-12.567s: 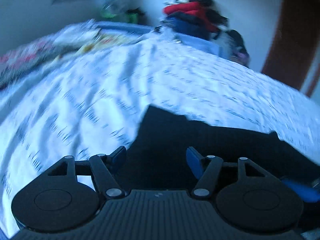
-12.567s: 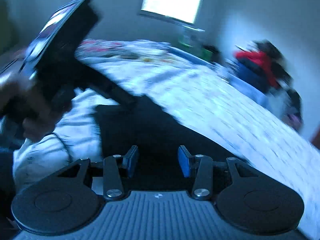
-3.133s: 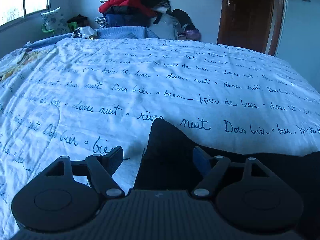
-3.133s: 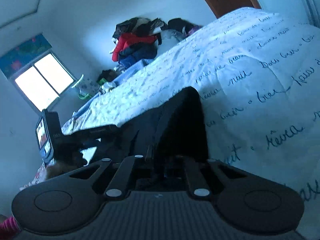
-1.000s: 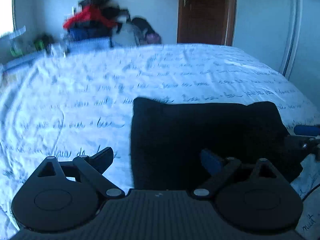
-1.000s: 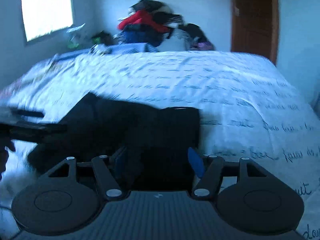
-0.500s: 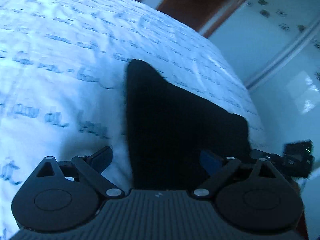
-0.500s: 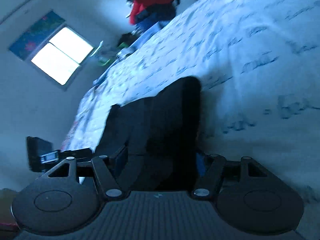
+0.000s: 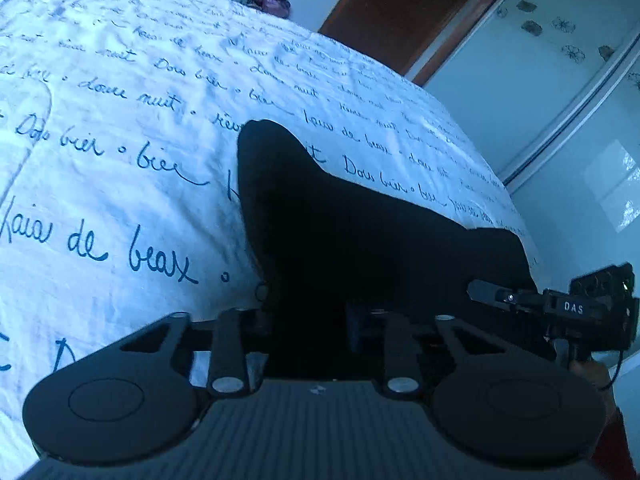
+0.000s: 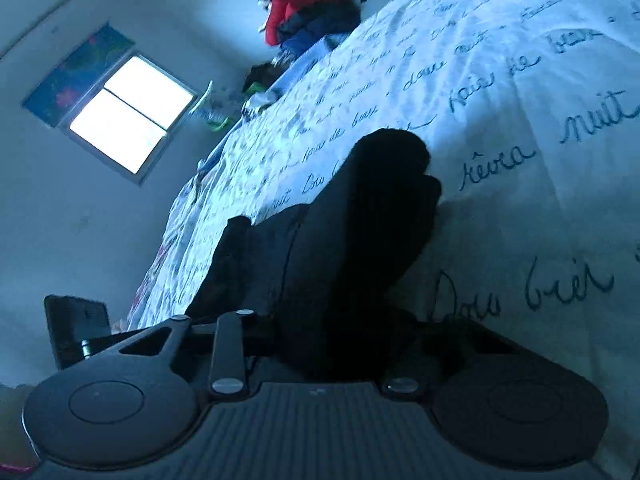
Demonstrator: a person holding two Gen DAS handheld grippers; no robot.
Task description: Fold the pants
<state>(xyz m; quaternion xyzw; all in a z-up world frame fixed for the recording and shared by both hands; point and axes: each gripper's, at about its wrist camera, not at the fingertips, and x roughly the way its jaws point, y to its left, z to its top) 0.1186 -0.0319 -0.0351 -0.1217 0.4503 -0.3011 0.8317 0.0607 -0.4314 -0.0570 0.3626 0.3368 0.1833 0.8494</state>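
Since a moment ago both grippers have dropped onto the pants (image 9: 360, 240) on the bed (image 9: 120, 128). Our left gripper (image 9: 308, 316) and right gripper (image 10: 340, 332) have jaws clenched on its near edge; next we lift together and fold over.

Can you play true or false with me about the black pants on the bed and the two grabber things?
1. The pants are black. True.
2. The pants lie on a bare wooden floor. False: they lie on a white bedspread with blue handwriting on it.
3. The left gripper has pants fabric between its fingers. True: it has closed on the near edge.
4. The right gripper is far from the pants. False: its fingers are also at the near edge, with fabric between them.
5. The window is dark. False: it glows bright.
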